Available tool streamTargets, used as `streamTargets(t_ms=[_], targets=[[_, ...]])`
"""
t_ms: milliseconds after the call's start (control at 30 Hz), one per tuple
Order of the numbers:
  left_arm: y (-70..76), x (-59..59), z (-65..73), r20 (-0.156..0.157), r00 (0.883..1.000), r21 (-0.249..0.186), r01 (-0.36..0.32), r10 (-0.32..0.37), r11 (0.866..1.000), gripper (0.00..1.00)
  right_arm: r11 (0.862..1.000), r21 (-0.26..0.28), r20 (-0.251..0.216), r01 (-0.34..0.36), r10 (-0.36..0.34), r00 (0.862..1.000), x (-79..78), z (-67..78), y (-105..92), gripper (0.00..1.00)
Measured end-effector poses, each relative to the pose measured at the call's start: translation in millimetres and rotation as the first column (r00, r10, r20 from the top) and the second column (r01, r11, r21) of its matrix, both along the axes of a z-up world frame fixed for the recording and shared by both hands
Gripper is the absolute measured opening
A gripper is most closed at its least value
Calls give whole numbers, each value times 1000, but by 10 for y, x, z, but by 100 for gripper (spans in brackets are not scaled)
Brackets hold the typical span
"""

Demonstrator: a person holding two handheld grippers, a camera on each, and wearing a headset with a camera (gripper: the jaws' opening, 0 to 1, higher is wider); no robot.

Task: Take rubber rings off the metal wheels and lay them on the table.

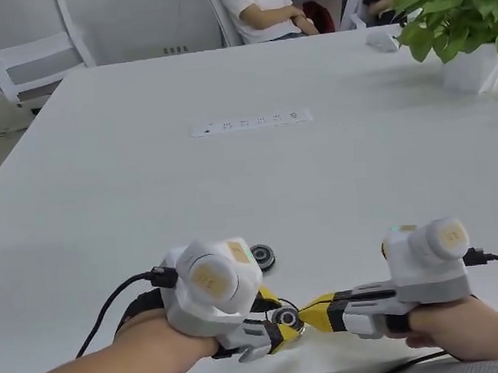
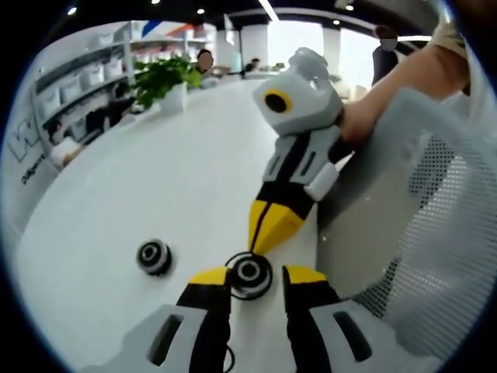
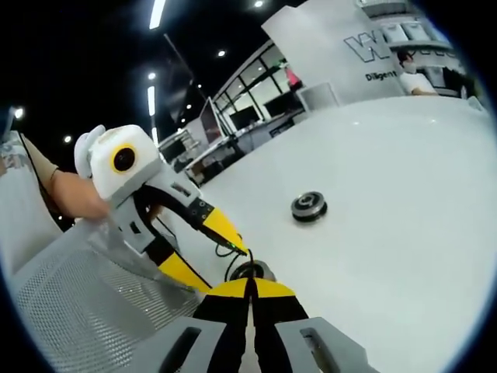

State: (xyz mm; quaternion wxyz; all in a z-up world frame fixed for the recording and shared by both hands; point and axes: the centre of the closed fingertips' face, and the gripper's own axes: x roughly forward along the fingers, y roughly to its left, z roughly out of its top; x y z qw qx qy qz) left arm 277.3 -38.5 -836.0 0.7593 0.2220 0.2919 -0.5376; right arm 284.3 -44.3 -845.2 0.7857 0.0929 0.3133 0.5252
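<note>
Rubber ring (image 2: 231, 264) sits on metal wheel (image 1: 287, 318) clamped by left gripper (image 2: 257, 273) at table (image 1: 232, 187) edge, 6 o'clock; right gripper (image 2: 268, 235), jaws pressed together, noses its rim, prob. best peeled outward slowly, w/ 2nd wheel (image 1: 262, 256) at 11 o'clock.

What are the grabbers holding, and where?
The left gripper holds a metal wheel by its sides; the right gripper, shut, touches its rim, grip unclear.
</note>
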Motion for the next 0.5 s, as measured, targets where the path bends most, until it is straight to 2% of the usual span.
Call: streamTargets(t_ms=[500], targets=[[225, -68, 313, 4, 999, -68, -44, 44, 997, 33, 1000, 14, 11, -7, 6, 1000, 10, 36, -7, 0]])
